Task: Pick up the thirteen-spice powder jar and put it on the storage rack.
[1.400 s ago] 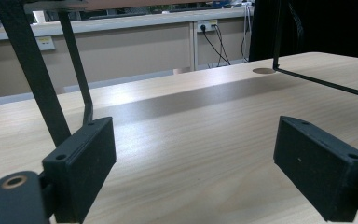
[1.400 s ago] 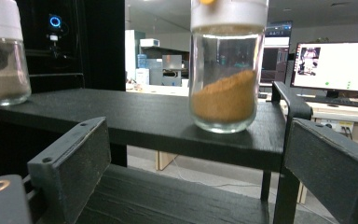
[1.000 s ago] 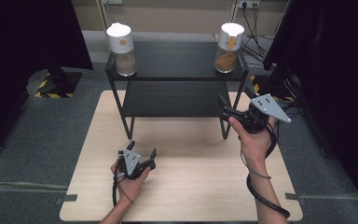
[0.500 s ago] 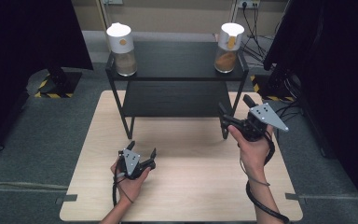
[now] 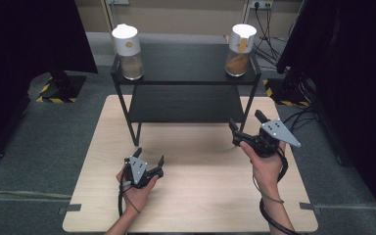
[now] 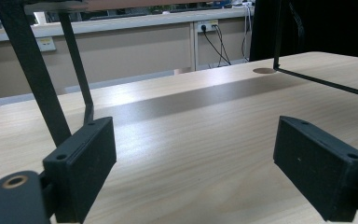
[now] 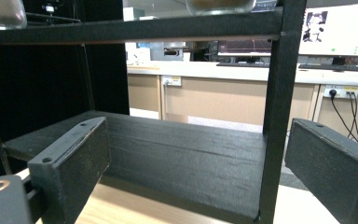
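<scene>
Nearest you, your left gripper (image 5: 149,163) sits low over the wooden table (image 5: 200,205), its jaws spread wide with nothing between them; in the left gripper view the two black pads (image 6: 81,165) frame only bare wood. Your left hand (image 5: 136,188) cups it from below, cable trailing back toward your forearm.

Farther forward and to the right, your right gripper (image 5: 247,128) is raised above the table, just in front of the right front leg (image 5: 247,110) of the black shelf rack (image 5: 186,81). Its jaws are also released and hold nothing. In the right gripper view that leg (image 7: 275,116) stands upright between the pads, though apart from both, and the lower shelf board (image 7: 168,149) lies beyond.

On the rack's top shelf stand two jars well apart from each other: the left jar (image 5: 127,51) at the left end with brownish contents, the right jar (image 5: 240,44) at the right end with orange-brown contents. Each has a white upper part bearing a small orange mark; no writing can be read on either, being too small to tell.
</scene>
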A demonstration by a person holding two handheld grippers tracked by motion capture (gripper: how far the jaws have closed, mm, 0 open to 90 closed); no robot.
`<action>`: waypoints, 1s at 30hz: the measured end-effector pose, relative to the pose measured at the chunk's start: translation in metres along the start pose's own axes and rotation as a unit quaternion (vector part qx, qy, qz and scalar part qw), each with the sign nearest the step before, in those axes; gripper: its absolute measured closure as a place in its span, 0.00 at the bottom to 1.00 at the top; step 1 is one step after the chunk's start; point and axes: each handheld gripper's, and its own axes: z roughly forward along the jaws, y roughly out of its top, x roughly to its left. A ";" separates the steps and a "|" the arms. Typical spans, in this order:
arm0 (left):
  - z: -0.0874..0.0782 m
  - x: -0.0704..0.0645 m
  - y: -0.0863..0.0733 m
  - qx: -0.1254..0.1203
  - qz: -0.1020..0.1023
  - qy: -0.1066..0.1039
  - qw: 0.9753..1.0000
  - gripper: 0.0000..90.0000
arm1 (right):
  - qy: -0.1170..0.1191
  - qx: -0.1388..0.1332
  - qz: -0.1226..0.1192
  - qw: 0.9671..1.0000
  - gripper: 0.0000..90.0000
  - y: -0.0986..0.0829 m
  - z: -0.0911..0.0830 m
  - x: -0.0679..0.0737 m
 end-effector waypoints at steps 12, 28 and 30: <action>0.000 0.000 0.000 0.000 0.001 0.000 1.000 0.14 | -0.002 0.015 0.006 1.000 0.08 -0.017 -0.011 -0.003; 0.000 -0.001 0.000 0.001 0.002 0.000 1.000 0.14 | 0.002 0.040 0.015 0.999 0.08 -0.041 -0.021 -0.007; 0.000 -0.001 0.000 0.001 0.002 0.000 1.000 0.14 | 0.002 0.043 0.015 0.999 0.08 -0.044 -0.023 -0.007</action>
